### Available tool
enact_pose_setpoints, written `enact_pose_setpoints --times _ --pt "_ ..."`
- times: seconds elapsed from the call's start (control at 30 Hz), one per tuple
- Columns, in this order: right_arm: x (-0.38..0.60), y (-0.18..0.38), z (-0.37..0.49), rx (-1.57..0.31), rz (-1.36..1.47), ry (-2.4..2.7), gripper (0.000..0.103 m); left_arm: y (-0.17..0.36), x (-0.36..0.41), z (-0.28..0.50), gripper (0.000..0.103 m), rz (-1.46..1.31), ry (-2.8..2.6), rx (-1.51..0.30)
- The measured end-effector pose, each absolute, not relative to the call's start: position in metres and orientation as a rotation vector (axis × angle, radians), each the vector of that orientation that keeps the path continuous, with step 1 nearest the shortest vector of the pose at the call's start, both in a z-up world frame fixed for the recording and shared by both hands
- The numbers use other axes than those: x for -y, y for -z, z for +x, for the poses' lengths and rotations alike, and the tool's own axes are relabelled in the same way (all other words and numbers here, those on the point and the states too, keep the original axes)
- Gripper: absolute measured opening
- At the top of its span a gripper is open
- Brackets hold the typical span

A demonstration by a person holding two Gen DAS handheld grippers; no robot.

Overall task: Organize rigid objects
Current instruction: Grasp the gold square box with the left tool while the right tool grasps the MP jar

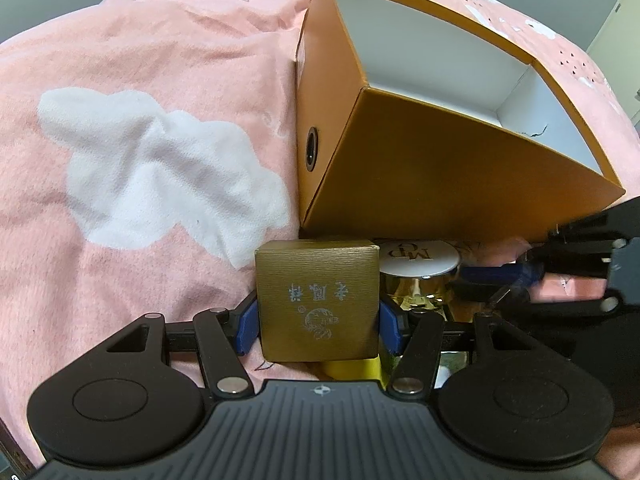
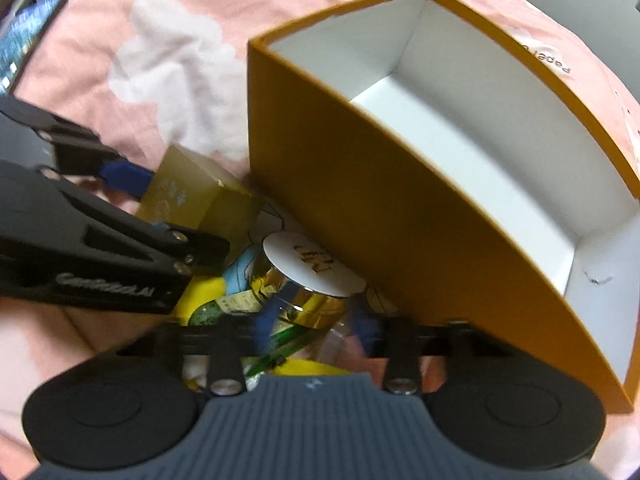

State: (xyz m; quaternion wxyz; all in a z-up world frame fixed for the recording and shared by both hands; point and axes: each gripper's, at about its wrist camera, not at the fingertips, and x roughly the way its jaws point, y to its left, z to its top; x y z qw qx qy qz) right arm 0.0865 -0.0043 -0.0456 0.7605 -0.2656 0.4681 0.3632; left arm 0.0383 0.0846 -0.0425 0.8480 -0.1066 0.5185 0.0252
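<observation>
My left gripper (image 1: 318, 320) is shut on a small gold box (image 1: 317, 300) with silver print, its blue pads pressed on both sides; the box also shows in the right wrist view (image 2: 188, 196). An open orange box (image 1: 420, 160) with a white inside stands just beyond it, and fills the right wrist view (image 2: 380, 208). A shiny gold jar with a white lid (image 2: 312, 268) stands by the orange box's wall. My right gripper (image 2: 312, 320) has its blue pads on either side of the jar; the view is blurred.
Everything lies on a pink blanket (image 1: 140, 140) with white cloud shapes. A yellow thing and a green patterned thing (image 2: 208, 308) lie under the jar. A dark patterned item (image 2: 24, 44) is at the far left edge.
</observation>
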Motion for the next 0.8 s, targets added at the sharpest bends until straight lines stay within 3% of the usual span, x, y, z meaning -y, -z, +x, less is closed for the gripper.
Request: enact_pose_setpoints --times 0.13,0.2,0.23,0.27,0.33,0.5,0.67,0.8 --pt "0.016 0.045 0.092 -1.029 -0.572 -0.743 0.000 0.043 -0.084 0.038 0.067 -0.225 -0.052 -1.092" --pt "0.015 0.045 0.092 -1.041 -0.549 -0.761 0.005 0.043 -0.085 0.038 0.067 -0.228 -0.052 -1.092" --pt "0.014 0.042 0.093 -1.032 -0.542 -0.775 0.016 0.043 -0.085 0.039 0.067 -0.228 -0.053 -1.092" --pt "0.019 0.039 0.094 -1.017 -0.545 -0.792 0.033 0.043 -0.085 0.038 0.067 -0.227 -0.054 -1.093" --pt "0.020 0.035 0.090 -0.979 -0.574 -0.821 0.044 0.042 -0.084 0.039 0.067 -0.222 -0.054 -1.095" --pt "0.005 0.040 0.086 -0.980 -0.606 -0.861 0.045 0.042 -0.085 0.039 0.067 -0.235 -0.056 -1.092" --pt "0.003 0.046 0.091 -1.023 -0.537 -0.805 0.075 0.043 -0.090 0.039 0.067 -0.263 -0.063 -1.084" --pt "0.017 0.054 0.113 -1.146 -0.359 -0.784 0.075 0.043 -0.099 0.038 0.067 -0.308 -0.077 -1.072"
